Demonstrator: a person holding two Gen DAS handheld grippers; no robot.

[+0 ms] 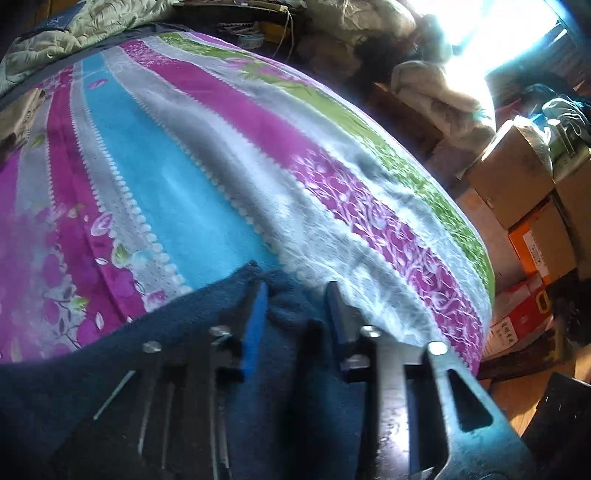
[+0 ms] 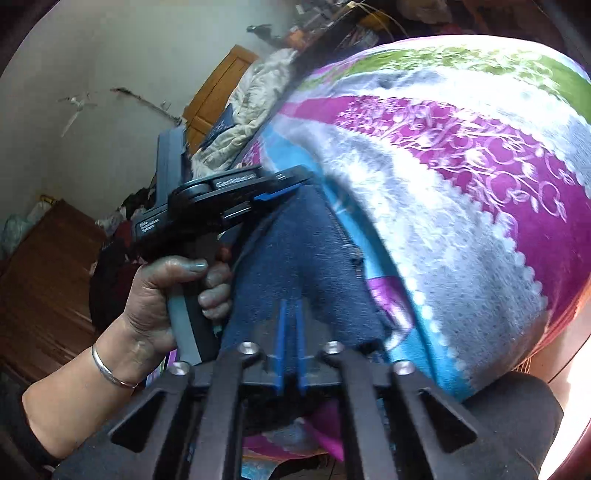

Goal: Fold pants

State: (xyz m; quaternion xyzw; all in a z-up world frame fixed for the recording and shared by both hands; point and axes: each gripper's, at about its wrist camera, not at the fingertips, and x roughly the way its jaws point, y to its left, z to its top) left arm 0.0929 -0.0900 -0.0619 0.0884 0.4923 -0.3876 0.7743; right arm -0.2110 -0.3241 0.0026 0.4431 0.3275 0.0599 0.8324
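a: closest thing is the right gripper (image 2: pixel 291 314), blue pads almost together, pinching an edge of the pants (image 2: pixel 295 258).
b: and the left gripper (image 1: pixel 297 295)?
a: fingers (image 1: pixel 256 317) apart, a bunched fold of the pants (image 1: pixel 288 306) sits between them. pads don't look pressed in, so i read it as not clamped. from the right wrist view you see it side-on, tip at the far end of the garment, person's hand (image 2: pixel 177 288) wrapped round the grip, silver bangle (image 2: pixel 110 369) on the wrist.
b: pants condition?
a: dark navy, fleecy knit. bunched and partly lifted between the two tools, a seam runs along the right edge. lies at the near edge of the bed.
b: surface?
a: bed with a striped plush blanket (image 1: pixel 207 166): magenta floral, turquoise, grey-white lace pattern, green at the far side. mostly flat.
b: room?
a: cluttered. crumpled beige quilt (image 1: pixel 92 22) at the head end, cardboard boxes (image 1: pixel 517 173) stacked beside the bed, an orange one lower down. bright window glare (image 1: pixel 509 33) top right of the left view. pale wall (image 2: pixel 110 74) and wooden furniture (image 2: pixel 44 273) in the right view.
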